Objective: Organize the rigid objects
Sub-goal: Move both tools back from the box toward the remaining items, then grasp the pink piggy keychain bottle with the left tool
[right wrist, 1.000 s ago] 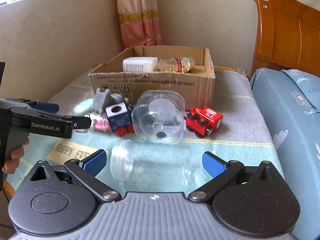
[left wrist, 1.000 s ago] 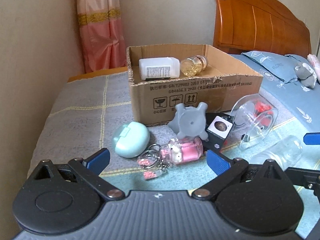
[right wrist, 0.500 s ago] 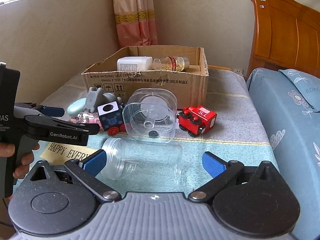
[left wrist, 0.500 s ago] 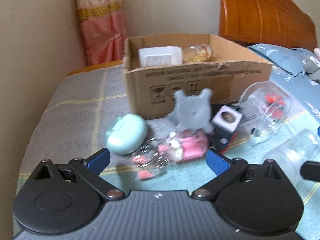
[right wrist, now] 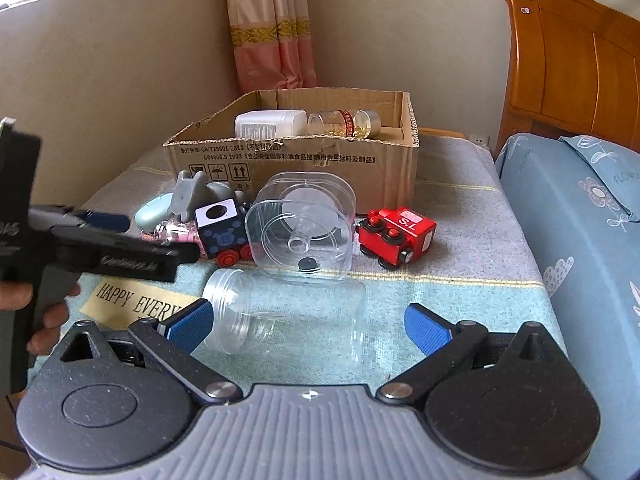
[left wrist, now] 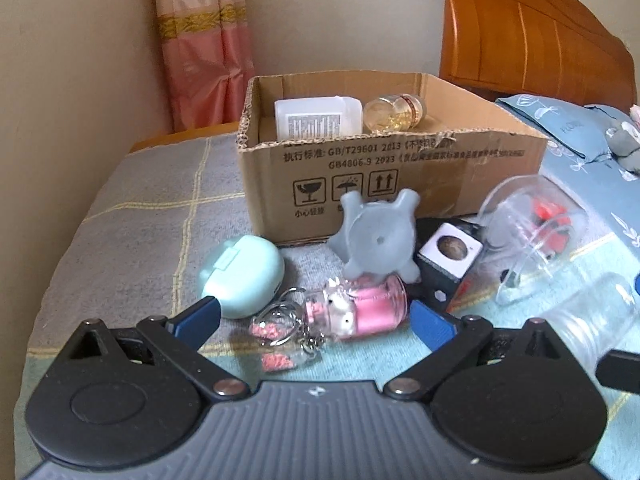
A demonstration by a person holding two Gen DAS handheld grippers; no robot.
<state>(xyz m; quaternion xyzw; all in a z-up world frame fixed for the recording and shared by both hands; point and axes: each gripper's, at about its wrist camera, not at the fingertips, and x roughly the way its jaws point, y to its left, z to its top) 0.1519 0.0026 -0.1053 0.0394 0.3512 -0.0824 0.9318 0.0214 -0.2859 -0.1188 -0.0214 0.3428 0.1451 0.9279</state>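
Observation:
My left gripper (left wrist: 314,316) is open, its fingers on either side of a pink bottle charm (left wrist: 360,312) with a keyring, not touching it. A mint case (left wrist: 240,280), a grey toy (left wrist: 378,240) and a black cube train car (left wrist: 448,256) lie close by. My right gripper (right wrist: 306,322) is open, its fingers on either side of a clear jar (right wrist: 288,312) lying on its side. Beyond it are a clear square container (right wrist: 304,224) and a red train car (right wrist: 396,236). The cardboard box (right wrist: 304,160) holds a white bottle (right wrist: 268,124) and a capsule bottle (right wrist: 348,122).
The objects lie on a cloth-covered table against a beige wall, with a pink curtain (left wrist: 204,48) behind. A bed with blue bedding (right wrist: 580,220) and a wooden headboard (right wrist: 572,60) stands to the right. The left gripper's body (right wrist: 100,256) shows in the right wrist view.
My left gripper has moved forward and down toward the pink bottle charm. My right gripper has moved in closer to the clear jar. Both have stayed open.

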